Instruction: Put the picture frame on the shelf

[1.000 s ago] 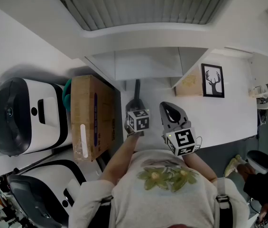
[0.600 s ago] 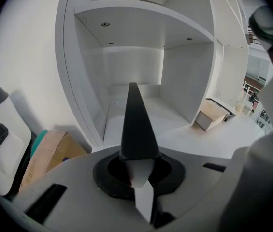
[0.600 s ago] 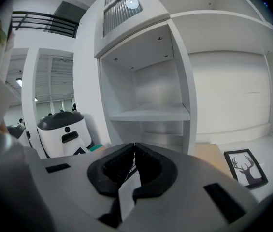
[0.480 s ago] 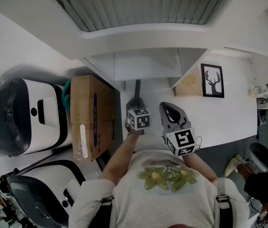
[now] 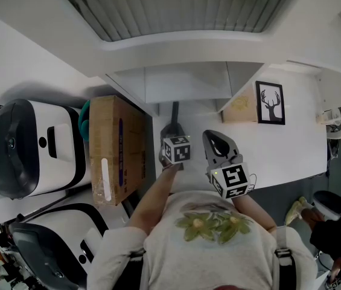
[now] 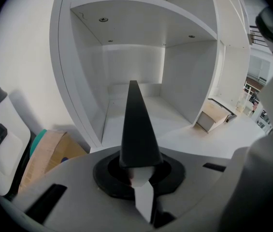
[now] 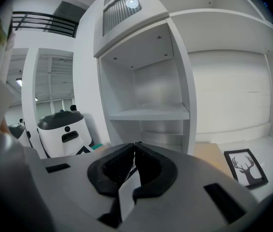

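Observation:
The picture frame [image 5: 270,102] is black with a deer silhouette on white; it lies on the white surface at the right, and shows low right in the right gripper view [image 7: 246,167]. The white shelf unit [image 5: 185,80] stands ahead with bare compartments [image 6: 136,110] [image 7: 150,114]. My left gripper [image 5: 174,110] is shut with nothing in it, and its black jaws [image 6: 133,85] point into the lower compartment. My right gripper [image 5: 213,136] is beside it, left of and nearer than the frame; its pads [image 7: 135,146] meet with nothing between them.
A light wooden piece [image 5: 241,107] lies just left of the frame. A cardboard box [image 5: 113,147] stands left of the shelf, with something teal [image 5: 84,116] behind it. A white and black machine [image 5: 31,147] sits farther left. The person's torso fills the bottom of the head view.

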Demonstrator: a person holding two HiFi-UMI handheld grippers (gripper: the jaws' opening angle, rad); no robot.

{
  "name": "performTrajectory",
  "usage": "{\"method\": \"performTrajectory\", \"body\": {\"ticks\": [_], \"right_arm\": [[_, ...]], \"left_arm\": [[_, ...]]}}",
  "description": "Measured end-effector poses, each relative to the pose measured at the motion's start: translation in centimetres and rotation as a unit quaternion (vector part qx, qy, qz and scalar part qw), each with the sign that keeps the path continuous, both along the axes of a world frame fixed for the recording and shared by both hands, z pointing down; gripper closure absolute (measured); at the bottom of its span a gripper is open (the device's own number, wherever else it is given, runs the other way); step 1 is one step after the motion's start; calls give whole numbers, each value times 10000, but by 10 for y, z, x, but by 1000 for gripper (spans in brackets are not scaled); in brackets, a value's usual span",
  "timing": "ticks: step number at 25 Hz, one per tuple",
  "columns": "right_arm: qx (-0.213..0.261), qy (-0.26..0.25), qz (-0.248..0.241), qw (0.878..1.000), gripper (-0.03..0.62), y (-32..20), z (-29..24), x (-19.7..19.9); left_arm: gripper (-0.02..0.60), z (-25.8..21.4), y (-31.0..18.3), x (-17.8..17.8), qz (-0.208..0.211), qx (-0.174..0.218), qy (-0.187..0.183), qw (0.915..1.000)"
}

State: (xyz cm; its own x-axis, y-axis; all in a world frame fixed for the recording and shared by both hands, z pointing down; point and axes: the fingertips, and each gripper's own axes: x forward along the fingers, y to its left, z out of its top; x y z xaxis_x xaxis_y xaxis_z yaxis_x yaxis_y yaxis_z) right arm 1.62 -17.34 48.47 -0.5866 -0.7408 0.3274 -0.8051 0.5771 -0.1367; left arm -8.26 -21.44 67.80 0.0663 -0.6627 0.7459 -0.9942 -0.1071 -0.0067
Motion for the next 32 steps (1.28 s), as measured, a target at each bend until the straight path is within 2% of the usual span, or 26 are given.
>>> {"method": "performTrajectory", "body": {"ticks": [32], "right_arm": [[-38,-3,-51,10000,562,-7,1,1]], "left_arm": [[538,5,-18,3,-53,-36,25,10000]]}}
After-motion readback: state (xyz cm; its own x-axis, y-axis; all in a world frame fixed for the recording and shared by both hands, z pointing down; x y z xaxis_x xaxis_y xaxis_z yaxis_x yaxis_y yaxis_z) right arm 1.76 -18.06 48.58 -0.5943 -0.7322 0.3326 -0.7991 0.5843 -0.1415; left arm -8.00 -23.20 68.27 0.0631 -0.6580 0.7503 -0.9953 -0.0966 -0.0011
